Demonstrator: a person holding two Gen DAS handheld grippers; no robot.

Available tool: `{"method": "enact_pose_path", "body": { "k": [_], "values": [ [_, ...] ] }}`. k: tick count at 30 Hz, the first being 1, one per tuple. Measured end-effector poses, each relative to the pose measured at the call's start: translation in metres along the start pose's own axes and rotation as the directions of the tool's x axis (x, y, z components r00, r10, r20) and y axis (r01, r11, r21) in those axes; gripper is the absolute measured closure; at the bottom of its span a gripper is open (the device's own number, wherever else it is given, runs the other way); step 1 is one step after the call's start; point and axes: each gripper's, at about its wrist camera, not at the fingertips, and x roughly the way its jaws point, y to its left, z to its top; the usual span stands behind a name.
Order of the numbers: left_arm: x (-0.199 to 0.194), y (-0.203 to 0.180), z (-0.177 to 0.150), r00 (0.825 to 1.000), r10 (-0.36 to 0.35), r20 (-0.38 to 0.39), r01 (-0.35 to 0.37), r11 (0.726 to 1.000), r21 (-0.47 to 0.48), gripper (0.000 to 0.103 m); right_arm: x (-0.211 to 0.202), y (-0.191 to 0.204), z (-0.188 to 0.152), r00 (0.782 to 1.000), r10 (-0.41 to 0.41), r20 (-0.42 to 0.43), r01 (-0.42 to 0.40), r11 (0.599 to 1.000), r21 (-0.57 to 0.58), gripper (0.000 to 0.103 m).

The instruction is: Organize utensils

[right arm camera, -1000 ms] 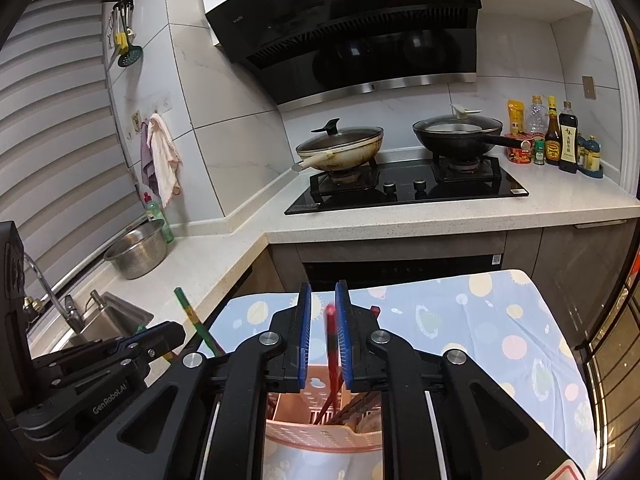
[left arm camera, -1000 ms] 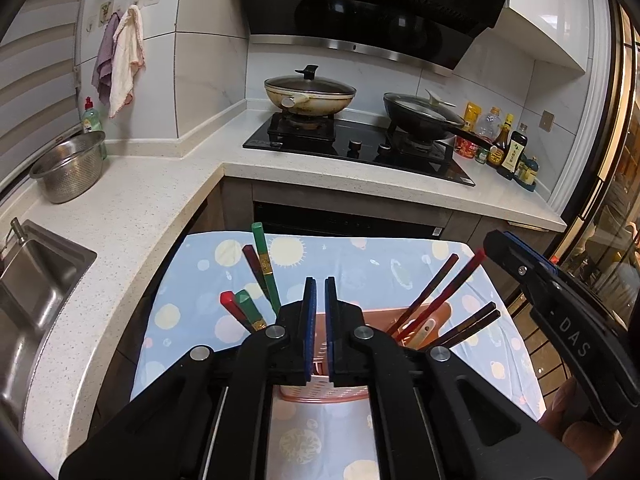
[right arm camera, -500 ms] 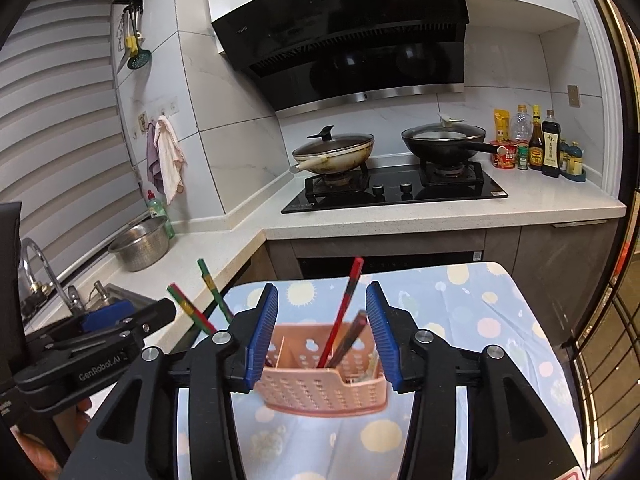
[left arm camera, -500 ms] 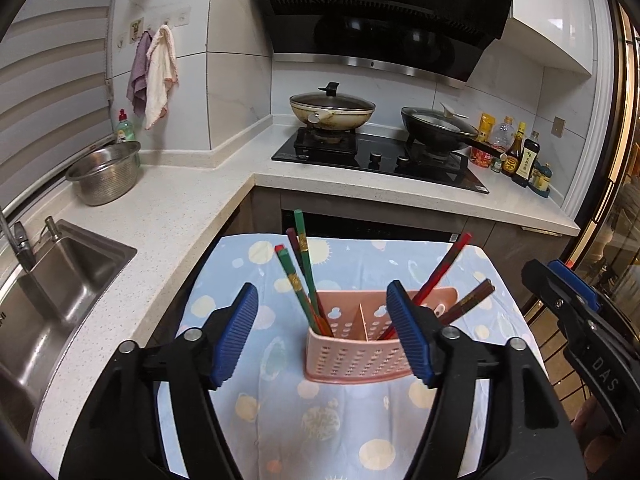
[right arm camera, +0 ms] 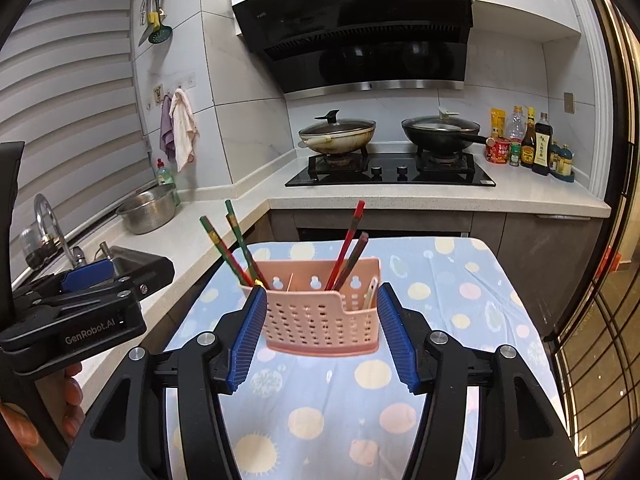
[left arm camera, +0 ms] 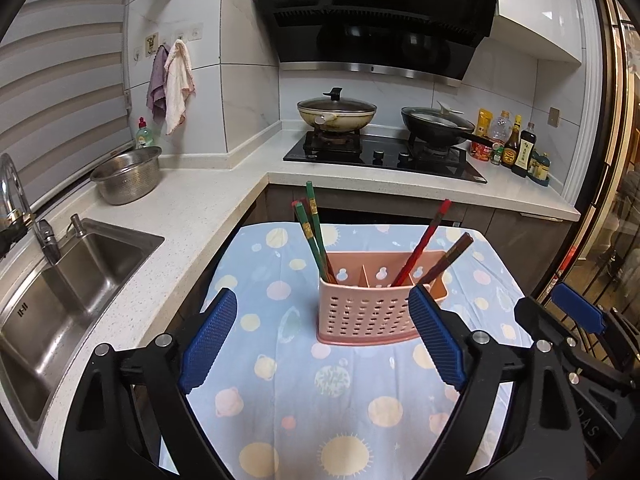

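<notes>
Chopsticks are found upright in a pink caddy (left arm camera: 366, 312) at the centre of the patterned cloth (left arm camera: 340, 412): green ones (left arm camera: 316, 236) in its nine o'clock compartment, red (left arm camera: 424, 244) and dark brown (left arm camera: 452, 254) ones toward three o'clock. The left gripper (left arm camera: 324, 338) is opening wide with nothing between its pads; the caddy lies beyond them at twelve o'clock. The right gripper (right arm camera: 322, 336) is likewise opening and empty, its pads flanking the caddy without contact. Sorting is judged essentially complete. Withdrawal is best made straight back and level, so that no leaning chopstick or caddy wall is clipped.
</notes>
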Motion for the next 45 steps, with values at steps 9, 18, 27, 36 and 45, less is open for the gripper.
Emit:
{"method": "enact_pose_path", "body": {
  "k": [9,18,27,36,45],
  "values": [
    [-0.014,0.004,-0.025,0.999,0.021,-0.025,-0.022,1.0,-0.006,0.018,-0.021,-0.006,-0.025,1.0,-0.013,-0.027,0.014,1.0,0.022,0.047],
    [-0.022,0.004,-0.057,0.997,0.051,-0.057,-0.051,0.999,0.007,0.013,-0.032,-0.011,-0.055,0.996,-0.048,-0.07,0.049,0.999,0.014,0.046],
    [-0.021,0.0,-0.09,0.992,0.062,-0.111,-0.059,0.998,0.033,0.01,-0.033,-0.011,-0.088,0.99,-0.049,-0.13,0.049,0.999,-0.004,0.046],
    [-0.022,0.004,-0.114,0.985,0.095,-0.145,-0.089,0.995,0.046,0.007,-0.038,-0.016,-0.106,0.989,-0.06,-0.135,0.06,0.998,-0.001,0.031],
    [-0.02,0.012,-0.129,0.976,0.145,-0.163,-0.137,0.989,0.058,0.007,-0.036,-0.023,-0.122,0.984,-0.095,-0.148,0.093,0.995,-0.018,0.007]
  ]
}}
